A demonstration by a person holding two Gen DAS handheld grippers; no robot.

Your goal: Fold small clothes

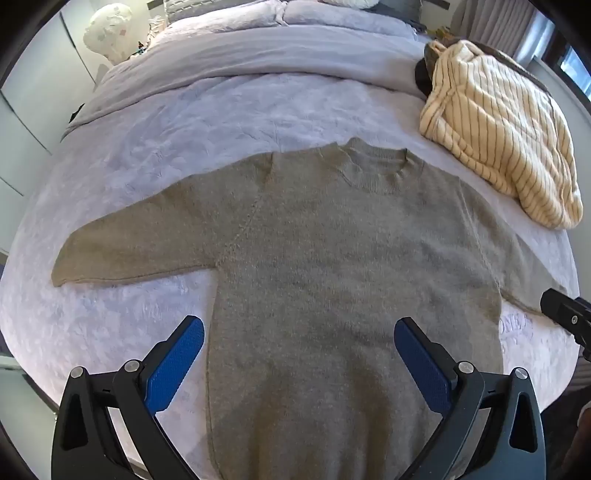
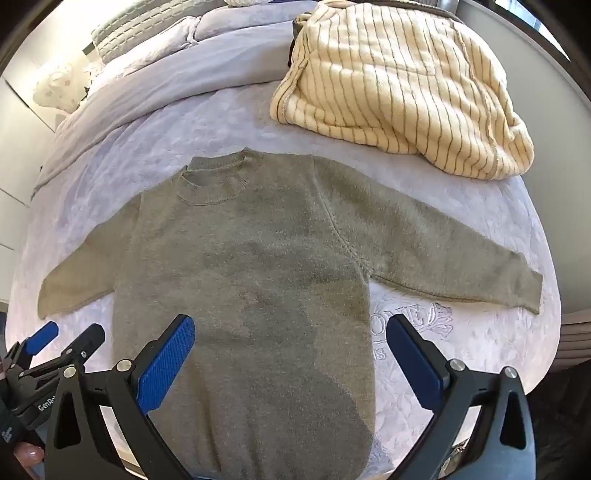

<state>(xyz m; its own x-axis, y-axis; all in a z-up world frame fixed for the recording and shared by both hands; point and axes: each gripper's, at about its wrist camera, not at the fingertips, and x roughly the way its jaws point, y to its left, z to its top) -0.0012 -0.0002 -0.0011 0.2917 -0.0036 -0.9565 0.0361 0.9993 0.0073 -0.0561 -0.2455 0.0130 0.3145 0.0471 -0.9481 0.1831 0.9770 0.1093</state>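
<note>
A small olive-grey knit sweater (image 1: 332, 258) lies flat and face up on the bed, collar away from me, both sleeves spread out sideways. It also shows in the right wrist view (image 2: 251, 266). My left gripper (image 1: 299, 328) is open and empty, hovering above the sweater's lower body. My right gripper (image 2: 290, 325) is open and empty, hovering above the sweater's lower right side. The left gripper (image 2: 68, 334) shows at the lower left of the right wrist view, and part of the right gripper's body shows at the right edge of the left wrist view.
A cream striped fleece garment (image 1: 498, 133) lies bunched at the far right of the bed; it also shows in the right wrist view (image 2: 399, 85). A pale lilac bedspread (image 1: 184, 122) covers the bed, with a folded duvet and pillows (image 1: 295, 22) at the far end.
</note>
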